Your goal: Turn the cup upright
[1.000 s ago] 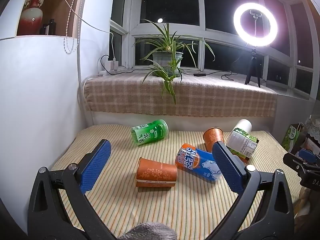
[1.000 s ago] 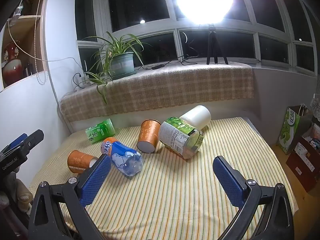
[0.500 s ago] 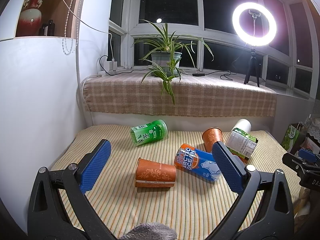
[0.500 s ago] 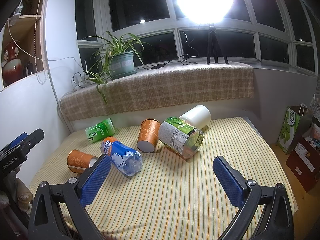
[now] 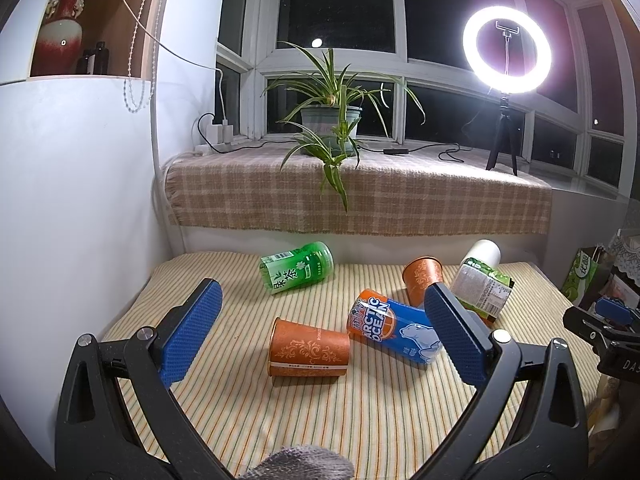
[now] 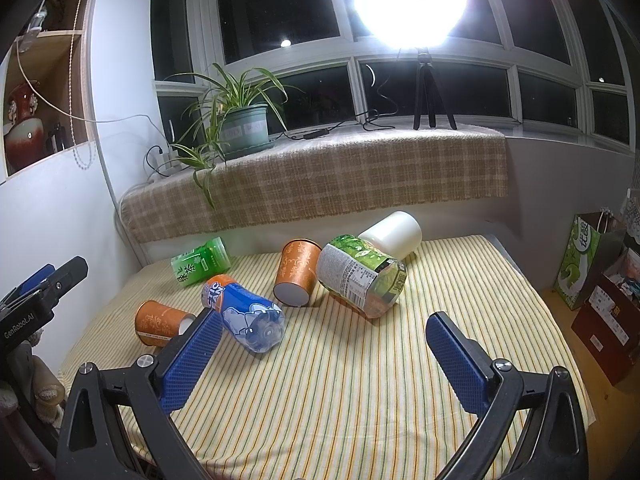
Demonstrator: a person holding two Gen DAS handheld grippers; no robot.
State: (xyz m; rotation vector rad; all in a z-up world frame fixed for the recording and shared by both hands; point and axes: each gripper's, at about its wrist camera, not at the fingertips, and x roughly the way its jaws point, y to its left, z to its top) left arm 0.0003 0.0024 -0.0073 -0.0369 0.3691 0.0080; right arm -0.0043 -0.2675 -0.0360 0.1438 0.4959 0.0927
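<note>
Several cups lie on their sides on the striped table (image 5: 360, 420). An orange paper cup (image 5: 308, 349) lies in front of my left gripper (image 5: 320, 332), which is open and empty above the near table. It also shows in the right wrist view (image 6: 160, 323). A second orange cup (image 5: 423, 280) (image 6: 297, 271), a blue Arctic Ocean cup (image 5: 394, 331) (image 6: 244, 312), a green tea cup (image 5: 297, 267) (image 6: 200, 263), a green-labelled clear cup (image 6: 362, 275) and a white cup (image 6: 392, 234) lie further back. My right gripper (image 6: 324, 354) is open and empty over the near table.
A checked-cloth window ledge (image 5: 360, 196) behind the table carries a potted plant (image 5: 330, 128) and a ring light on a tripod (image 5: 506, 52). A white wall (image 5: 80, 200) bounds the left. Bags and boxes (image 6: 596, 272) stand on the floor at right.
My left gripper has shifted very slightly, so the cups sit a touch lower left in its view. The right view is unchanged. Both grippers stay open.
</note>
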